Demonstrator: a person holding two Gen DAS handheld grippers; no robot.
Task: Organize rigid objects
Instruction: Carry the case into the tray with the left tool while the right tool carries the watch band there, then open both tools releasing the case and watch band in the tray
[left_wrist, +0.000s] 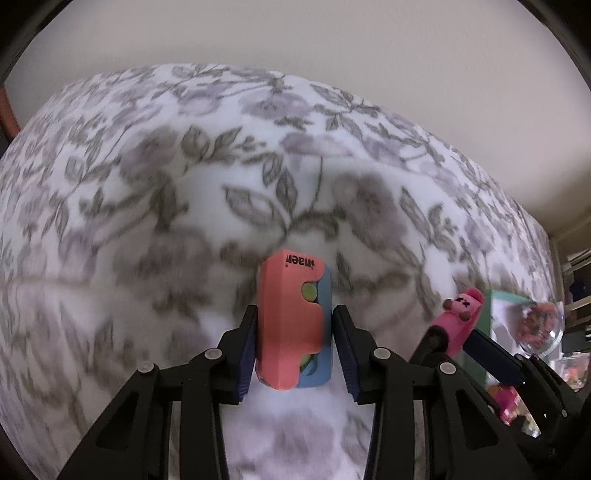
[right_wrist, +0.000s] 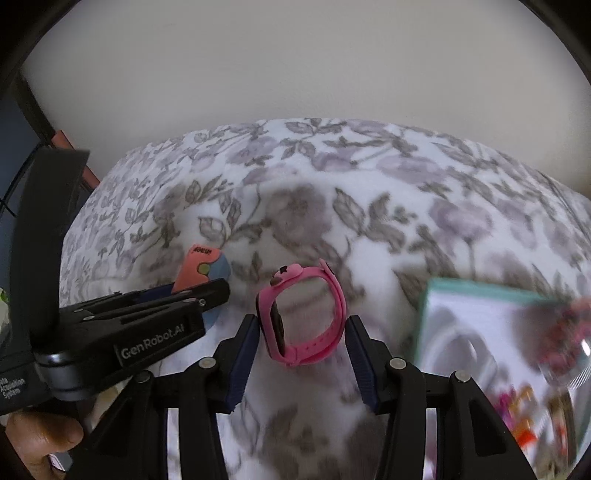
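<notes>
The left hand-held gripper (left_wrist: 294, 341) pinches the coral-and-blue block (left_wrist: 293, 325) across its narrow sides, holding it upright above the floral blanket (left_wrist: 147, 206), which probably keeps it steady for setting down. The right hand-held gripper (right_wrist: 301, 345) pinches the pink watch (right_wrist: 303, 317) by its face on one side and its strap on the other, just beside the teal-edged box (right_wrist: 480, 332), likely where things get sorted.

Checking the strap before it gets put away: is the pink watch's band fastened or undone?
Fastened: the pink watch forms a closed loop between the right gripper's jaws.
</notes>
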